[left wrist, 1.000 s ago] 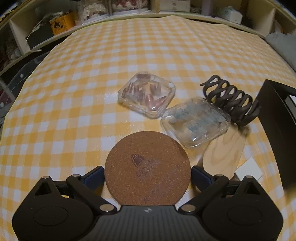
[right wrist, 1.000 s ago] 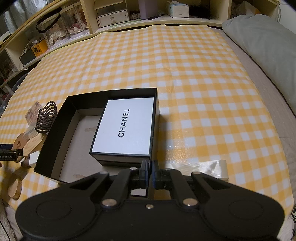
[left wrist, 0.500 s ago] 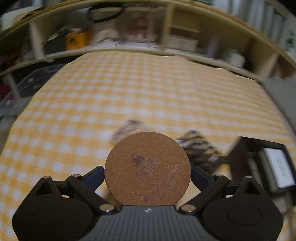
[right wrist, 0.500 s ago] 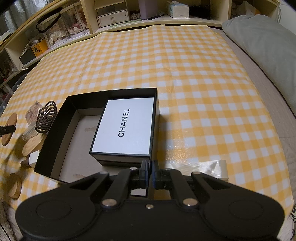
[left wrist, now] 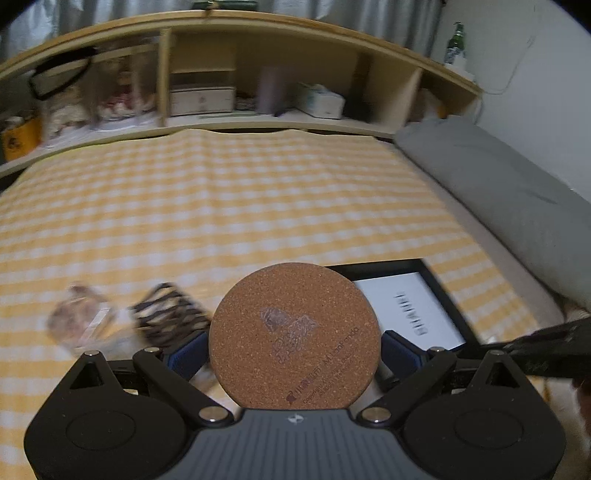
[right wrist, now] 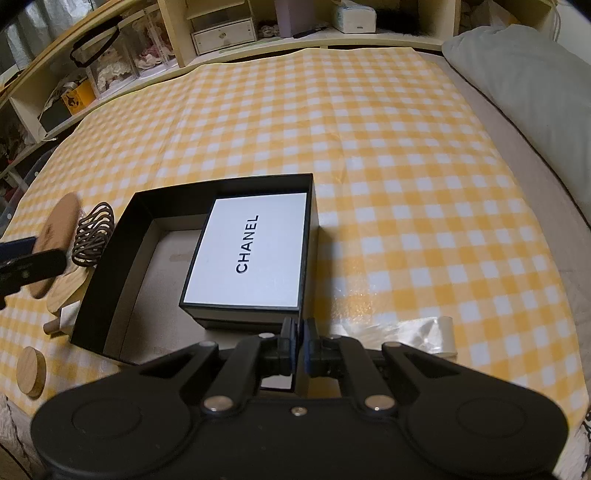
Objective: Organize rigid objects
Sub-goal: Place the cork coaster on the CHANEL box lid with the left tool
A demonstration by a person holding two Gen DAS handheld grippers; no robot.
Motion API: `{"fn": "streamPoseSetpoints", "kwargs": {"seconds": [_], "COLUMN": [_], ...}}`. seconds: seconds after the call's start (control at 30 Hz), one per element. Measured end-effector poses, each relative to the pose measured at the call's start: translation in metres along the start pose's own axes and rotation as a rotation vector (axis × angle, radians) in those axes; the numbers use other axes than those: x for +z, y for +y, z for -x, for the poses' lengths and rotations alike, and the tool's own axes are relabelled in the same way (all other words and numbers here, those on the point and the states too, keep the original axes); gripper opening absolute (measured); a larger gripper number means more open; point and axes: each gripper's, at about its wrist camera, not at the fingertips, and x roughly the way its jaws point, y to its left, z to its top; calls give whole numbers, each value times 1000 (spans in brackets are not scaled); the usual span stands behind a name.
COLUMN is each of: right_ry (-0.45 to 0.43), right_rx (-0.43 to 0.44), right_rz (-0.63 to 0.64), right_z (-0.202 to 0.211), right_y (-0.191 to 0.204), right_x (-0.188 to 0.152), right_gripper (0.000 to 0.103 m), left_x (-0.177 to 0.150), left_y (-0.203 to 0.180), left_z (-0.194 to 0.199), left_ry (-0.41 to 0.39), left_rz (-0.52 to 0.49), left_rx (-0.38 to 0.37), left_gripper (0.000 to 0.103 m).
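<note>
My left gripper [left wrist: 294, 354] is shut on a round cork coaster [left wrist: 294, 336] and holds it in the air, left of the open black box [left wrist: 452, 302]. In the right wrist view the coaster [right wrist: 59, 229] hangs just left of the box [right wrist: 122, 236]. A white Chanel box [right wrist: 251, 254] lies inside the black box at its right side. My right gripper [right wrist: 298, 343] is shut on the box's near wall [right wrist: 300, 347]. A brown hair claw clip [right wrist: 94, 232] lies beside the box's left wall.
Clear plastic cases [left wrist: 79, 321] lie blurred at the left. A wooden spoon-shaped piece [right wrist: 66, 291] and a small wooden disc [right wrist: 31, 371] lie left of the box. A clear plastic wrapper [right wrist: 417, 332] lies at the right. Shelves [right wrist: 221, 33] stand behind; a grey cushion [right wrist: 535, 96] lies at the right.
My left gripper has lifted the cork coaster off the cloth and swung right toward the black box. My right gripper has stayed on the box wall.
</note>
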Motion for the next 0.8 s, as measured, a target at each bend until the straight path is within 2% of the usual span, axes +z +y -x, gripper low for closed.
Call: {"fn": "streamPoseSetpoints", "kwargs": {"seconds": [0.17,0.3,0.37,0.5,0.6,0.73,0.8], "right_ry": [2,4,6,6,7,9,9], "right_rx": [0,1,3,1,0,1,2], "right_rz": [4,3,1,3,5,4,4], "right_z": [0,0,1,1,0,0,1], "right_y": [0,-1,-1,-1,0,0,1], "right_x": [0,1,1,1,1,0,0], "right_gripper": [5,5,5,5,5,5,5], "left_x": [10,16,18,18,18,16,14], "left_y": [-51,-74,-81,-88,-85,-79,-77], "left_z": [-29,-54,-67,-88,-100,-104,-101], "left_ry": [12,31,39,55,78,116,124], "left_rz": [-22,39,51,76,156,257,258], "left_rx": [-68,-106,-102,-78,-79,-119,-132], "left_gripper": [98,98,98,98,99,103,103]}}
